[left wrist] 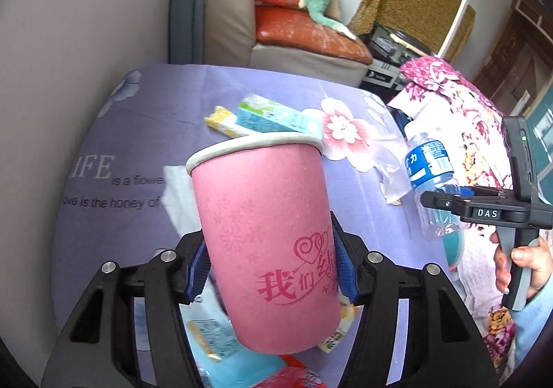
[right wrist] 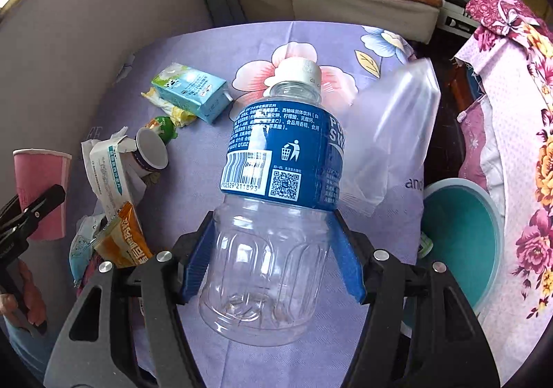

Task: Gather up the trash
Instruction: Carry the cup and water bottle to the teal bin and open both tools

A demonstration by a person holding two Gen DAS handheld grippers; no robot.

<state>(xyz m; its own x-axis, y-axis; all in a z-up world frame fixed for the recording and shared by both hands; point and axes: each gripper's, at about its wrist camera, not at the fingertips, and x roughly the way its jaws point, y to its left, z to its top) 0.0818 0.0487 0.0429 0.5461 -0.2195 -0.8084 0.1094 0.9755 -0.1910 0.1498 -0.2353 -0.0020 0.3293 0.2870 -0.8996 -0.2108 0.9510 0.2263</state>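
My left gripper (left wrist: 273, 267) is shut on a pink paper cup (left wrist: 262, 236) with a white rim, held upright above the table; the cup also shows at the left of the right wrist view (right wrist: 41, 191). My right gripper (right wrist: 273, 267) is shut on an empty clear plastic bottle (right wrist: 276, 201) with a blue label and white cap, held above the table's right side; the bottle also shows in the left wrist view (left wrist: 428, 170). A teal bin (right wrist: 463, 236) stands just beyond the table's right edge, below the bottle's right.
The table has a lavender floral cloth (right wrist: 311, 38). On it lie a light blue milk carton (right wrist: 193, 94), a small yoghurt cup (right wrist: 152, 153), torn boxes and wrappers (right wrist: 117, 215), and a clear plastic bag (right wrist: 390, 132). A sofa (left wrist: 304, 31) stands behind; a floral-covered object (right wrist: 518, 146) stands at right.
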